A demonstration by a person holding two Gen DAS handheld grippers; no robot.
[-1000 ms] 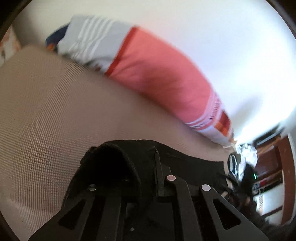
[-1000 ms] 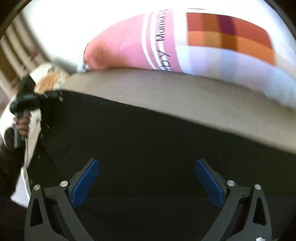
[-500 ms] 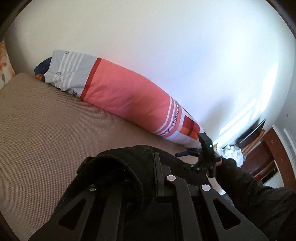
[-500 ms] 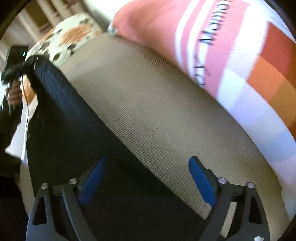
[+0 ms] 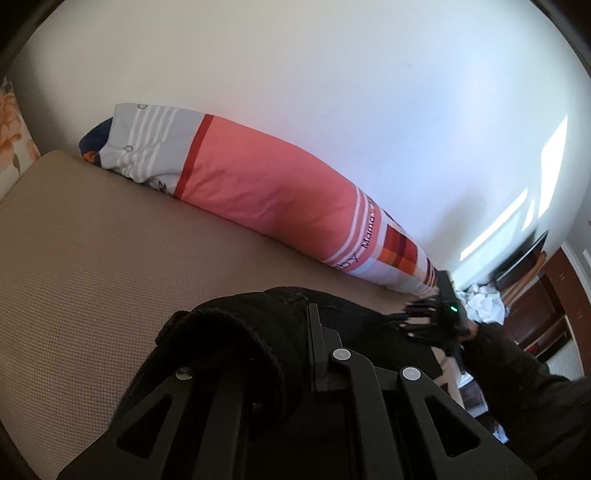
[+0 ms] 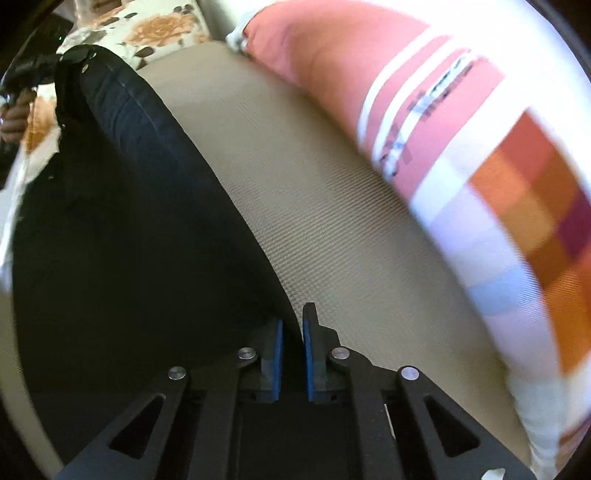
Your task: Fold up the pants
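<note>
The black pants (image 6: pixel 122 229) lie stretched across the tan bed cover (image 6: pixel 332 229). My right gripper (image 6: pixel 292 325) is shut on the pants' edge, the fabric pinched between its blue pads (image 6: pixel 277 343). My left gripper (image 5: pixel 295 332) is shut on a bunched end of the pants (image 5: pixel 236 332), which drapes over its left finger. The right gripper also shows in the left wrist view (image 5: pixel 439 317) at the far end of the pants. The left gripper shows in the right wrist view (image 6: pixel 70 59), holding the far end.
A long pink striped pillow (image 5: pixel 266 188) lies along the white wall at the back of the bed. A floral pillow (image 6: pixel 147 29) lies at the head end. Wooden furniture and white cloth (image 5: pixel 484 302) stand past the bed's foot.
My right gripper has gone from wide open over the pants to shut on their edge. The left gripper keeps its hold and has shifted a little.
</note>
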